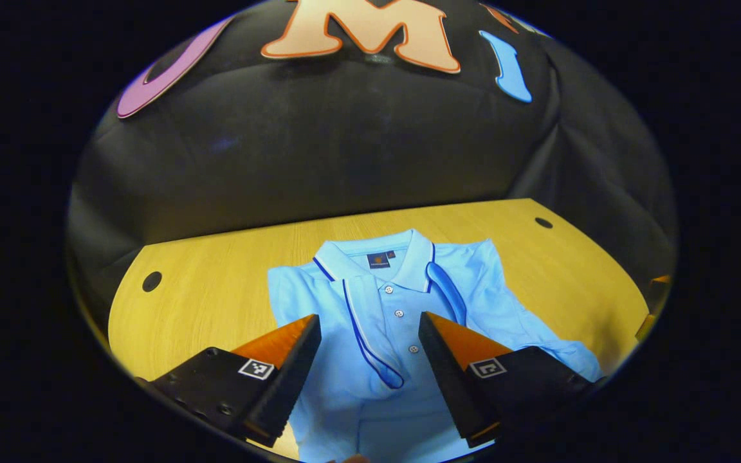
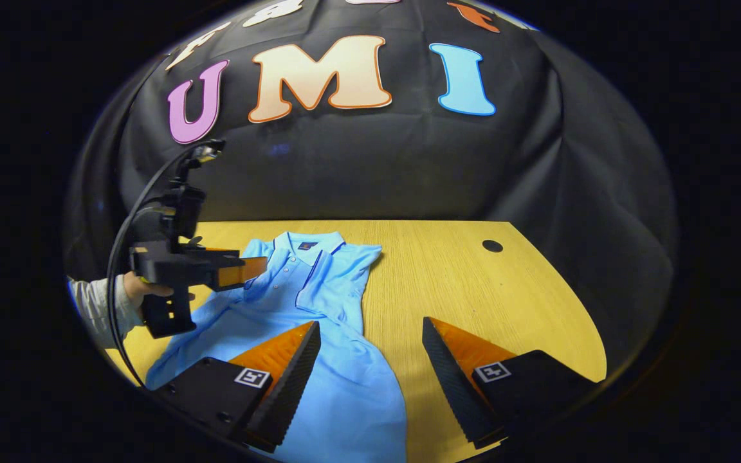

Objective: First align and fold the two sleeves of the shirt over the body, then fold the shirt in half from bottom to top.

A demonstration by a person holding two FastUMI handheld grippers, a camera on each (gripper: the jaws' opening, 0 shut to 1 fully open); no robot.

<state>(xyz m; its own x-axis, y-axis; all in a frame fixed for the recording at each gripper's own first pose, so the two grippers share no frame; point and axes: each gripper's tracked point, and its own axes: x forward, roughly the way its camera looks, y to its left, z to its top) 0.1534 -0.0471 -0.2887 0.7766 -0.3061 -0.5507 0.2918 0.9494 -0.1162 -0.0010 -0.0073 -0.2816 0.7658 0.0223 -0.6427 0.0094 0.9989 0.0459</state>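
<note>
A light blue polo shirt (image 1: 402, 302) lies flat on the wooden table (image 1: 216, 289), collar at the far side. Both sleeves are folded in over its body, their dark-trimmed cuffs lying near the button placket. My left gripper (image 1: 368, 318) hovers open above the shirt's chest, nothing between its fingers. In the right gripper view the shirt (image 2: 338, 386) lies at left and centre. My right gripper (image 2: 371, 321) stands open over the shirt's right edge, one finger above the cloth and the other above bare table (image 2: 473, 283). A hand (image 2: 136, 286) holds the left gripper (image 2: 261, 265) above the shirt's left shoulder.
The table has round cable holes at its far corners (image 1: 152, 281) (image 1: 543, 222) (image 2: 492, 245). Black cloth walls stand close behind and to the sides. Bare wood lies to the right of the shirt in the right gripper view.
</note>
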